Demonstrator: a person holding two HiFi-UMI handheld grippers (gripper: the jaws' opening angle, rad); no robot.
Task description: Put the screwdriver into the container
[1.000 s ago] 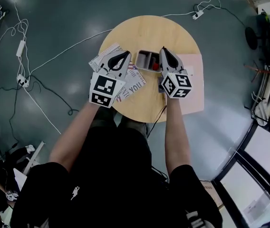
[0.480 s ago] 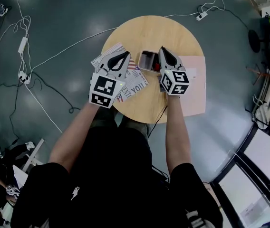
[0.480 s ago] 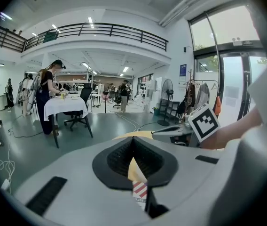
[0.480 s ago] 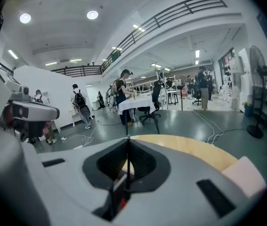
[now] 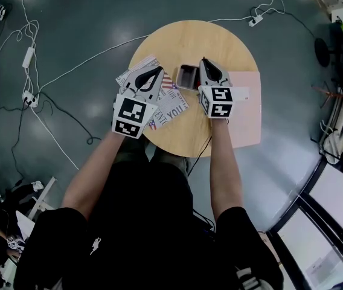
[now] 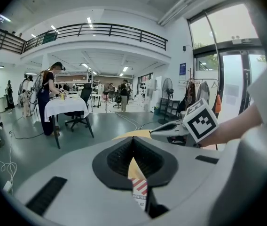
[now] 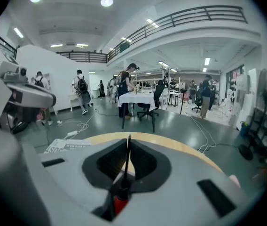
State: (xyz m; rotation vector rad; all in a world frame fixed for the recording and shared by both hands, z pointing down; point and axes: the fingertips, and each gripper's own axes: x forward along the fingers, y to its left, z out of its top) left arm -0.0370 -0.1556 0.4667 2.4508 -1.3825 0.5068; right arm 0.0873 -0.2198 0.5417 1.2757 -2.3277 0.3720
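My right claw is clamped on the screwdriver: the thin shaft stands pinched between the two pads and the red handle shows at the near end of the slot. A second ago, in the head view, that red handle showed beside the open container. Since then I have swung the claw a little left and turned its marker cube squarer to the head camera, so the claw body now covers the handle and the right part of the container. I take that to mean the tool is lined up over the box but not yet let go, so the task is not done. The right gripper view shows no container at all, so I cannot say whether the tip is inside it. My left claw has stayed put over the newspaper, its pads together on nothing, with a strip of red-and-white print showing through the gap behind them. The round wooden table carries all of this, with a pale pink sheet at its right edge. As for writing, I can read "YOU" in large letters on the newspaper. Its smaller print is too fine to read, and the cubes carry only square patterns.
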